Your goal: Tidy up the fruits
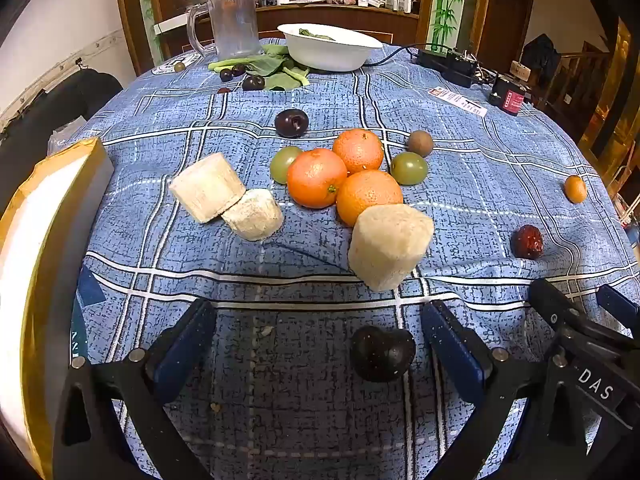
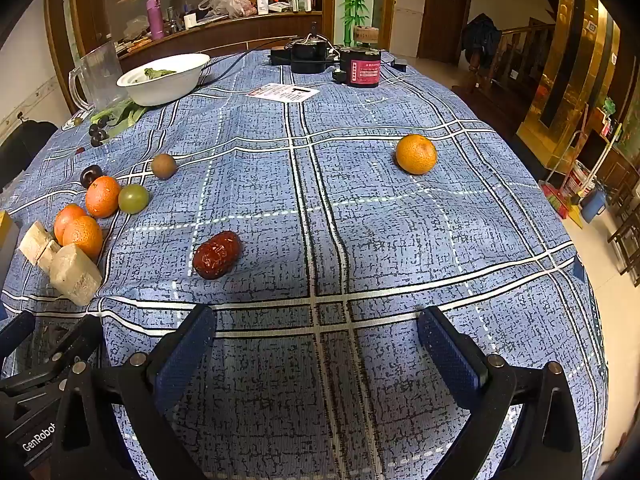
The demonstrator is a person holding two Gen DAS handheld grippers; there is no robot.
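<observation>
Three glossy, dimpled mandarins (image 1: 348, 176) huddle touching one another near the middle of the desk (image 1: 460, 184), which wears a blue cloth of crackled weave crossed by pale grid lines. Two smooth green round fruits (image 1: 409, 168) flank them, a dull brown ball-shaped fruit (image 1: 420, 143) sits just behind, and a shiny dark plum (image 1: 292, 123) lies farther back. Three pale, fibrous, blunt-cut cylinder chunks (image 1: 390, 246) (their faces rough and chalky) stand in front, two of them leaning together at left. A wrinkled red date (image 2: 217, 254) lies apart to the right, and a lone mandarin (image 2: 416, 154) rests well away on the far right side. The left gripper (image 1: 316, 332) has its blue-padded jaws spread wide, gripping nothing, with a dark heart-shaped plum (image 1: 382, 353) lying on the cloth between them, nearer the right pad. The right gripper (image 2: 318, 332) is likewise wide apart over bare cloth. At the back sit a smooth white bowl (image 1: 332, 54) with leafy greens and a clear ribbed pitcher (image 1: 234, 24).
</observation>
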